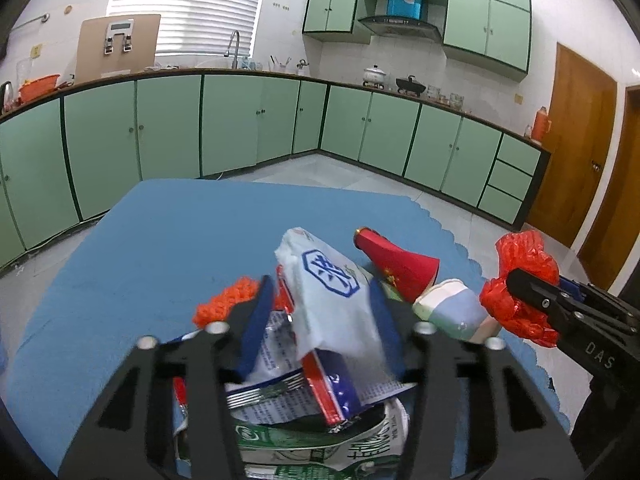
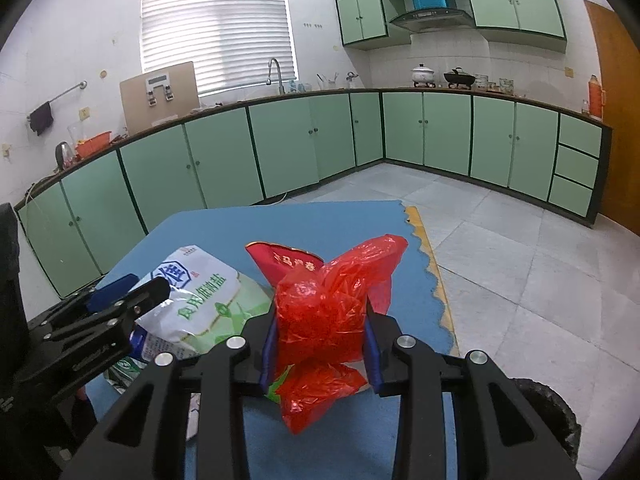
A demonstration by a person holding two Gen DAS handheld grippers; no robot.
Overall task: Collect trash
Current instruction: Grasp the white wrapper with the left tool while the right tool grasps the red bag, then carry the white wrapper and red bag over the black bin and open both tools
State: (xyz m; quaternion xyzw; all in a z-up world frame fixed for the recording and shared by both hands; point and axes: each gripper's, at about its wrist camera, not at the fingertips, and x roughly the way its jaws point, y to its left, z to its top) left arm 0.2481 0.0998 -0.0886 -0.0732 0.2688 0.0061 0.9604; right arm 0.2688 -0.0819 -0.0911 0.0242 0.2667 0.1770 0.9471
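My left gripper [image 1: 322, 304] is shut on a white salt bag [image 1: 332, 284] with a blue emblem, held above a pile of wrappers and a green-and-white carton [image 1: 320, 440] on the blue table [image 1: 160, 248]. The bag and the left gripper [image 2: 160, 292] also show in the right wrist view [image 2: 200, 288]. My right gripper [image 2: 320, 332] is shut on a crumpled red plastic bag [image 2: 332, 304]; the bag also appears at the right of the left wrist view [image 1: 520, 280]. A red paper packet [image 1: 396, 262] lies beyond the pile.
An orange knitted scrap [image 1: 224, 300] and a white-and-blue crumpled carton [image 1: 452, 308] lie on the table. Green kitchen cabinets [image 2: 280, 140] line the far walls. A wooden door [image 1: 576, 140] stands at the right. A dark round object [image 2: 548, 412] sits low on the right.
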